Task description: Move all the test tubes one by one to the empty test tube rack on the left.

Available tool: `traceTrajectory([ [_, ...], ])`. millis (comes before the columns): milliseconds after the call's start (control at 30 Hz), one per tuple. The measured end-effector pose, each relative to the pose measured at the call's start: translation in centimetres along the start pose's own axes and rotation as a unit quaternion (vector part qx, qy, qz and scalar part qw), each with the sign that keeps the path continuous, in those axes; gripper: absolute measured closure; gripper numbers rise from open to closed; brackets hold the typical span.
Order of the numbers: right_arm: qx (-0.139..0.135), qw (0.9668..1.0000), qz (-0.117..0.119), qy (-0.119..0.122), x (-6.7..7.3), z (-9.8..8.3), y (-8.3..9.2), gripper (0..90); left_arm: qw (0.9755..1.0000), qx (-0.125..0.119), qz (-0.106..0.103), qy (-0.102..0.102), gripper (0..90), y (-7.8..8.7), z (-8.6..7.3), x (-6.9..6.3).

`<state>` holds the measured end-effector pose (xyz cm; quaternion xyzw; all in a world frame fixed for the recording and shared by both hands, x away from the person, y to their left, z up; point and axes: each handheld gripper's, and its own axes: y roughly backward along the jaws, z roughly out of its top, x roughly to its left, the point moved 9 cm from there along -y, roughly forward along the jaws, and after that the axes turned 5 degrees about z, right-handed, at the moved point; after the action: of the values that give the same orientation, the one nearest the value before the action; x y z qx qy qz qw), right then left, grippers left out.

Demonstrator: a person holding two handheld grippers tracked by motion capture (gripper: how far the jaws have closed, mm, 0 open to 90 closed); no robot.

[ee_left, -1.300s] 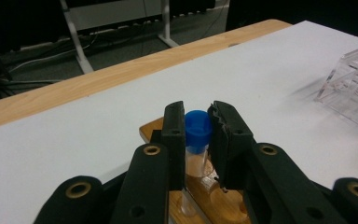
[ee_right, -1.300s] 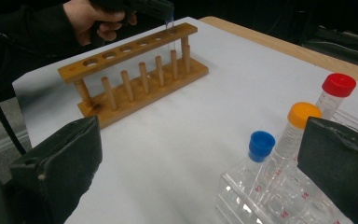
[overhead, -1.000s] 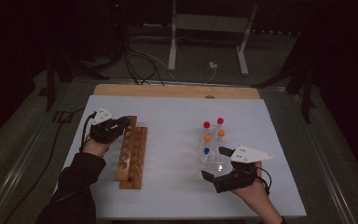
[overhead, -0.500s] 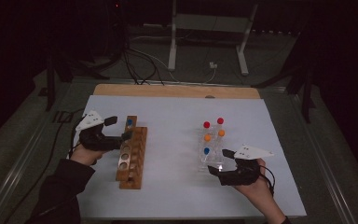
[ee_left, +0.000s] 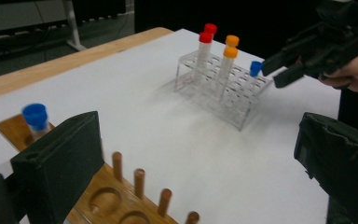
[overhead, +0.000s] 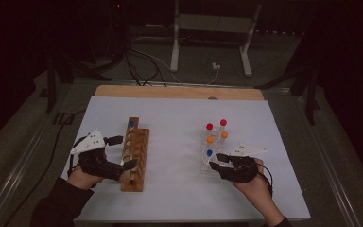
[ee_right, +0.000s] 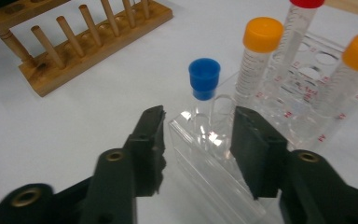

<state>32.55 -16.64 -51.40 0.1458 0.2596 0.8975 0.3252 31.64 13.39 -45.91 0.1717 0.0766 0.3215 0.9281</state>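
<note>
White sheet over a wood-edged worktop (overhead: 179, 92), in a dark room with cables on the floor. Left hand-held gripper (overhead: 123, 152): jaws just opened wide, empty, beside wooden rack (overhead: 134, 161) holding a blue-capped tube (overhead: 131, 124). Clear rack (overhead: 212, 146): red, orange, blue tubes. Right hand-held gripper (ee_right: 198, 140): jaws closing around the rack's near end below its blue-capped tube (ee_right: 204, 79), not yet gripping.
</note>
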Motion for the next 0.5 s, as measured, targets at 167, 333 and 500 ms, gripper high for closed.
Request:
traceTrajectory([
  [167, 0.015, 0.9999, -0.005, -0.001, -0.1, 0.1, -0.7, 64.9, 0.9999, 0.008, -0.01, -0.004, 1.8, -0.2, -0.4, -0.8],
  [333, 0.027, 0.9996, -0.007, -0.005, -0.3, 0.1, -1.4, 69.3, 0.9998, 0.012, -0.012, -0.007, 1.9, -0.2, -0.6, -0.9],
  [500, 0.036, 0.9993, -0.007, 0.001, -0.2, 0.1, -2.0, 73.5, 0.9998, 0.014, -0.01, -0.008, 1.8, -0.2, -0.8, -0.8],
])
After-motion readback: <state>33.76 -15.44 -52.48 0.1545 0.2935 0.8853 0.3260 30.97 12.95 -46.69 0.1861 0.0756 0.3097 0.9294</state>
